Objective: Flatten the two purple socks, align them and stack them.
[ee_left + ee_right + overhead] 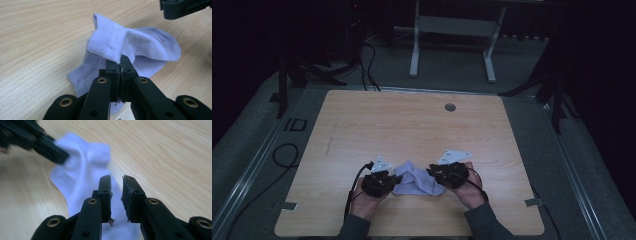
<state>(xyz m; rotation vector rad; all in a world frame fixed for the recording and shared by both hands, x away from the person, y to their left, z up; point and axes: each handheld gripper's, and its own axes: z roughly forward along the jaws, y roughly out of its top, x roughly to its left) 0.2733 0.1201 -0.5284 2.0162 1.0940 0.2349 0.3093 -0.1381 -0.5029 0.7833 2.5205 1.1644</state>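
Observation:
A pale lavender sock (pixel 417 182) lies crumpled on the wooden table (pixel 412 130) near its front edge, between both grippers. My left gripper (pixel 120 61) is shut on the sock's ribbed cuff (pixel 105 42) and holds that edge lifted off the wood. In the high view, the left gripper (pixel 397 179) sits at the sock's left side. My right gripper (pixel 116 180) is open by a narrow gap, hovering just over the sock (pixel 82 170) with nothing pinched. It stands at the sock's right end (pixel 432 171). The left gripper (pixel 37 140) appears blurred at upper left of the right gripper view.
A round grommet (pixel 450 107) is set in the table's far side. Two tape tabs (pixel 288 205) (pixel 533 202) mark the front corners. Cables (pixel 287 155) lie on the floor at left, and a white stand frame (pixel 452 30) is beyond the table.

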